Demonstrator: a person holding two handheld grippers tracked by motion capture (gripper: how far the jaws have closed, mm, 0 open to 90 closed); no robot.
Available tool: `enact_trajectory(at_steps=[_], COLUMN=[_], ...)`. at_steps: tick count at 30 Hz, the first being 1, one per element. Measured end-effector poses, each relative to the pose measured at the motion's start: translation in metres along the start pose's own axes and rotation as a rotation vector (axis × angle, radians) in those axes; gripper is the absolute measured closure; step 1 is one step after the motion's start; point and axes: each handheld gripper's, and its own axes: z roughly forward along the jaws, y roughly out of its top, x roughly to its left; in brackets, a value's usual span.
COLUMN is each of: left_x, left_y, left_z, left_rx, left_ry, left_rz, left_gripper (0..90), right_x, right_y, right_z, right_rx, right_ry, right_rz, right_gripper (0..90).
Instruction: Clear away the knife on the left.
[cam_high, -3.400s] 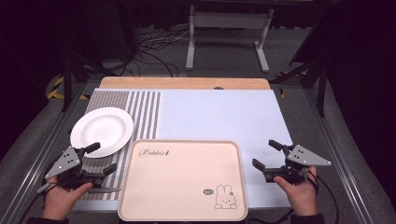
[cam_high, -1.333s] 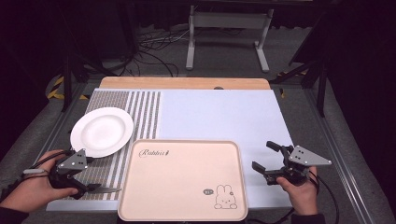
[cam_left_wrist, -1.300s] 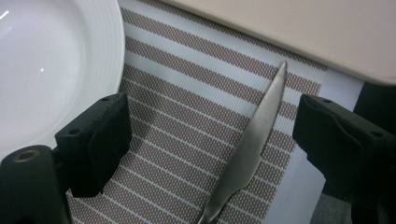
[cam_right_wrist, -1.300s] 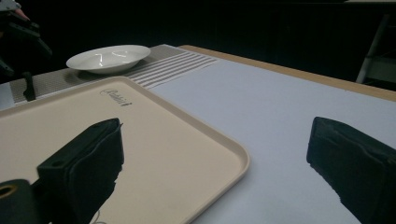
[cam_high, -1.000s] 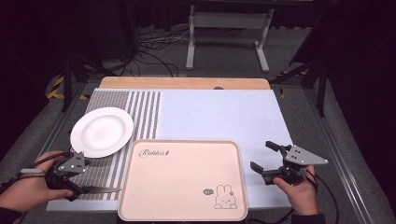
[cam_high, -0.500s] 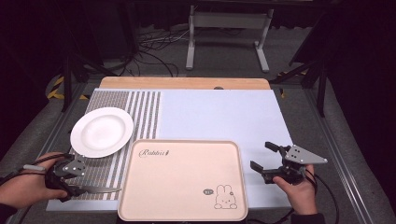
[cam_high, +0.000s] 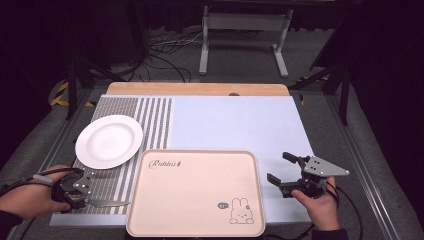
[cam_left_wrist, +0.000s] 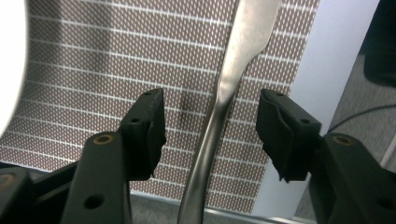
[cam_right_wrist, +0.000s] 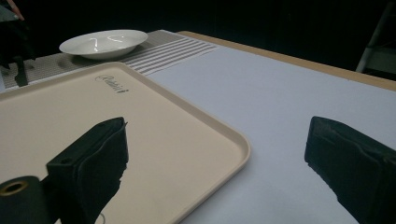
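Left gripper (cam_left_wrist: 210, 135) jaws apart around a metal utensil handle (cam_left_wrist: 219, 112) on the striped mat (cam_high: 150, 115), right gripper (cam_high: 282, 175) jaws wide apart beside the tray (cam_high: 195, 195), white plate (cam_high: 109, 141) nearby

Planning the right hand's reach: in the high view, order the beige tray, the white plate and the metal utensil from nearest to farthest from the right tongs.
From the right tongs:
1. Beige tray, just to their left.
2. Metal utensil, beyond the tray's left edge, near the left tongs.
3. White plate, far left on the striped mat.
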Motion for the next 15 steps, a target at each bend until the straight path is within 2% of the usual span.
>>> enact_trajectory(at_steps=[2, 5, 9, 12, 15], left_x=[0.0005, 0.0008, 0.0006, 0.0002, 0.0001], left_y=[0.0003, -0.0007, -0.0024, -0.0027, -0.0033], left_z=[0.0007, 0.002, 0.0041, 0.0043, 0.005], left_rx=[0.017, 0.044, 0.066, 0.08, 0.09], left_ry=[-0.004, -0.003, -0.002, -0.01, -0.004], left_rz=[0.02, 0.026, 0.066, 0.082, 0.09], left_gripper=[45.9, 50.5, 60.3, 69.3, 72.6], right_x=[0.0002, 0.0012, 0.0015, 0.0023, 0.0035], right_y=[0.0001, 0.0008, 0.001, 0.0006, 0.0013], right_z=[-0.0001, -0.0002, 0.0001, 0.001, 0.0022], right_rx=[-0.001, -0.001, -0.002, -0.006, -0.007], right_ry=[0.003, 0.008, 0.013, 0.026, 0.034], right_rz=[-0.001, -0.007, -0.007, -0.008, -0.014], right_gripper=[6.7, 6.8, 6.8, 7.2, 7.2])
